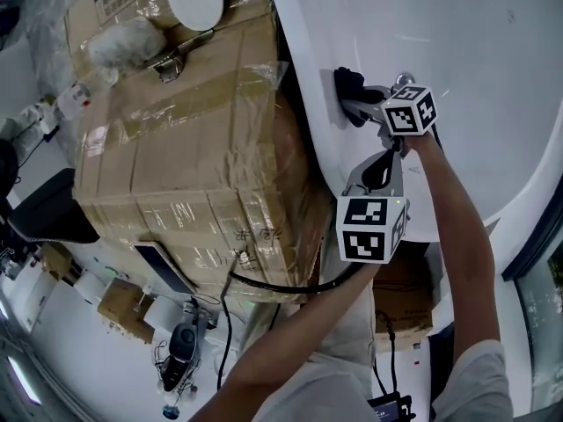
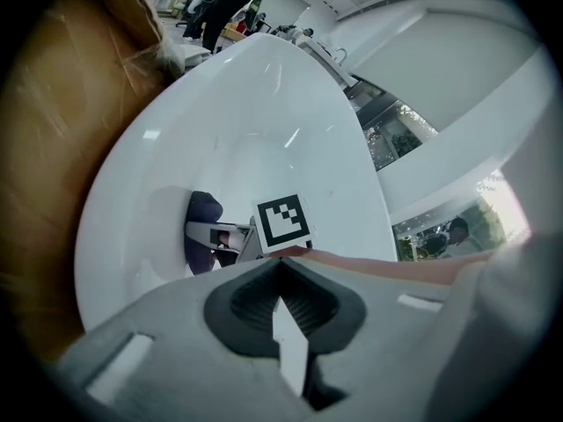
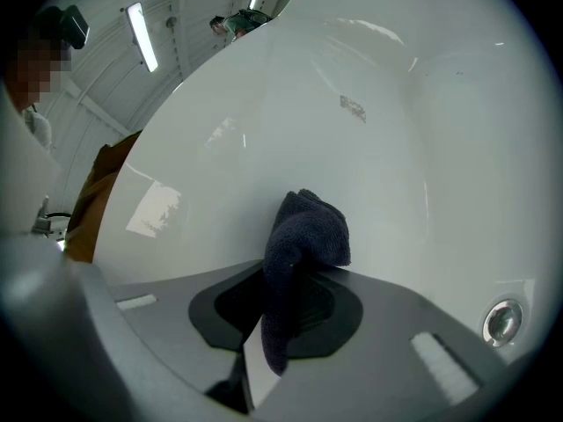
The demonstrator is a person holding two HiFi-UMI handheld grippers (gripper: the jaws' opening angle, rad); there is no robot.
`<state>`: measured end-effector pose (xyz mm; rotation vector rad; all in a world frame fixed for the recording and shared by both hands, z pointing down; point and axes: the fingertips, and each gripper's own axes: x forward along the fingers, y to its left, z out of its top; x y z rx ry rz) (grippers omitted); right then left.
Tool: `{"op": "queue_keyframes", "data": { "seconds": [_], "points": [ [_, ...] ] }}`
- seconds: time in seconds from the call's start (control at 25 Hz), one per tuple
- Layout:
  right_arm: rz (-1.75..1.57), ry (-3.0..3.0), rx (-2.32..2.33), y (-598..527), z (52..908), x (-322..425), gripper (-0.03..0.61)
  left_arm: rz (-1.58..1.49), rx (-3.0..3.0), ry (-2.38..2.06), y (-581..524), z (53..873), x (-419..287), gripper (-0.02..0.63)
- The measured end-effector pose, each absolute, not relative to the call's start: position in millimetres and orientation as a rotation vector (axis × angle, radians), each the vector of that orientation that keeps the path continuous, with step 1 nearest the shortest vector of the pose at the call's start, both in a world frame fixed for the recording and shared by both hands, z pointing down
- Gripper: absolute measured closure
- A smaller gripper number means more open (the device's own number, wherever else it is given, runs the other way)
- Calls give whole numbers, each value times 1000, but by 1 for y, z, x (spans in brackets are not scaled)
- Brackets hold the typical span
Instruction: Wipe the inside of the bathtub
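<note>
Bathtub (image 1: 493, 42) beside stacked cardboard boxes (image 1: 176, 165), dark cloth (image 1: 348, 84) against its wall

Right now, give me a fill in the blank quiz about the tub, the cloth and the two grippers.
1. The dark cloth is clamped in the ____ gripper.
2. The left gripper is shut and holds ____.
3. The bathtub behind the cloth is ____ in colour.
4. The boxes beside the tub are made of ____.
Missing words: right (the right gripper), nothing, white, cardboard.
</note>
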<state>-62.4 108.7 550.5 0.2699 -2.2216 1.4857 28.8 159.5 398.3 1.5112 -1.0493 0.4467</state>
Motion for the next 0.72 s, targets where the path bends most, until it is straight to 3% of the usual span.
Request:
{"op": "queue_keyframes", "data": {
  "seconds": [0.72],
  "points": [
    [1641, -2291, 158, 133, 461, -67, 528, 484, 1563, -1055, 175, 351, 12, 618]
  ]
}}
